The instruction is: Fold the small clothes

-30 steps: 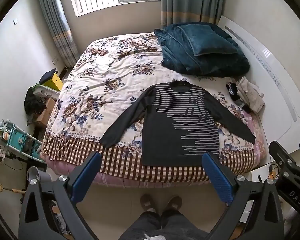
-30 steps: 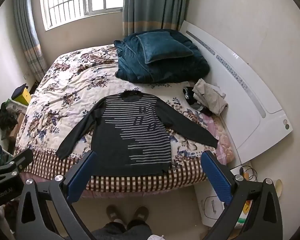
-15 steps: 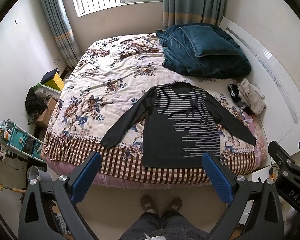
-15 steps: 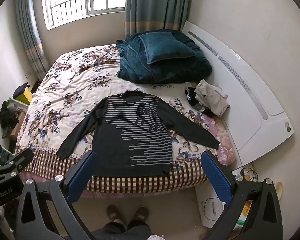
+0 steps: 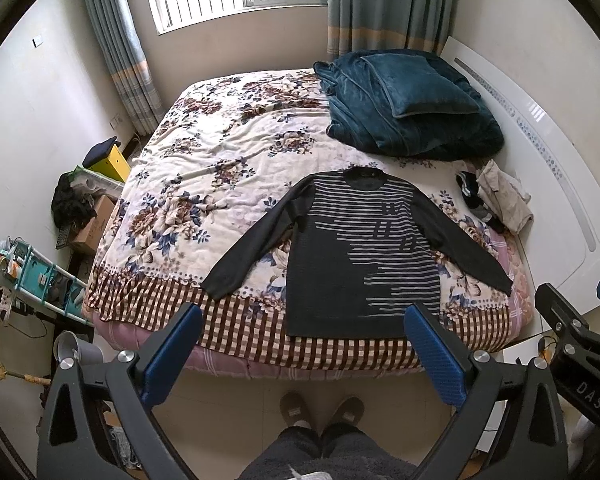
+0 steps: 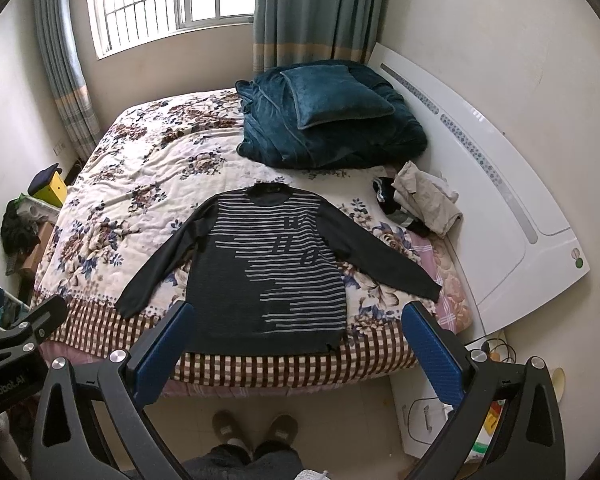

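Left wrist: left claw (image 5: 302,350) spread wide, empty, well above bed (image 5: 220,152); sweater (image 5: 356,252) lies flat, sleeves splayed.
Right wrist: right claw (image 6: 294,350) likewise released. Suggest pinching each sleeve cuff first, folding inward.

Bedspread (image 5: 204,184) left of sweater (image 5: 356,264) bare; clothes pile (image 5: 496,200) and blanket heap (image 5: 404,108) crowd right, far side.

Dark long-sleeved sweater (image 5: 364,256) with pale stripes, flat, face-up, sleeves spread, hem at bed's near edge.
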The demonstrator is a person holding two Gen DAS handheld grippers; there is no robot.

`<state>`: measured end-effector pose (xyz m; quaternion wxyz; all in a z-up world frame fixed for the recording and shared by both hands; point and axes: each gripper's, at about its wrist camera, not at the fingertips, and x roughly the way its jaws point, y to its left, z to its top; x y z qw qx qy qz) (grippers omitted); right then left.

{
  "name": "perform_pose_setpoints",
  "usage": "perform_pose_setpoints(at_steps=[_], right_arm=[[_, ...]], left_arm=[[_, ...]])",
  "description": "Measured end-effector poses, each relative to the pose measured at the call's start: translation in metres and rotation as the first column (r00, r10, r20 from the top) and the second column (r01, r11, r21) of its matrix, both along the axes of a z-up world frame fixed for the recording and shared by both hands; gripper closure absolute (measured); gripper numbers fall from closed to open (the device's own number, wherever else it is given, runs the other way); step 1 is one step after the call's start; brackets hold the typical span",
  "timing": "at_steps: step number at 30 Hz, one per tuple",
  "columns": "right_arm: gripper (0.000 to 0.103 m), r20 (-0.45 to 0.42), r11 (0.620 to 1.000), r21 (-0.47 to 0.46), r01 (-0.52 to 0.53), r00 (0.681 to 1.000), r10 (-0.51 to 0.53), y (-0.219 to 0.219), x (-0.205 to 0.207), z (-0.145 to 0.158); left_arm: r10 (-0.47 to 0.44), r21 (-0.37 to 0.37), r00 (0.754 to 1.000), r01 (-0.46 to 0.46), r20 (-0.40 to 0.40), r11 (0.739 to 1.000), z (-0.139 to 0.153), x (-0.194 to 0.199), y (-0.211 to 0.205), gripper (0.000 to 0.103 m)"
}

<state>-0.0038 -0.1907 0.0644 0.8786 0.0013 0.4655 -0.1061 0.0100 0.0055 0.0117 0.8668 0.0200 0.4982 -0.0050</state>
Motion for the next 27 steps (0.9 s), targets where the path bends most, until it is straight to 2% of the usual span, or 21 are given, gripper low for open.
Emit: perform_pose_setpoints(at_steps=[27], right_arm=[[0.000, 0.013, 1.000, 0.003, 0.002, 1.000, -0.002, 0.010, 0.012, 0.014]], left_arm=[[0.009, 0.005, 1.000, -0.009, 0.015, 1.000, 0.015, 0.019, 0.003, 0.000]])
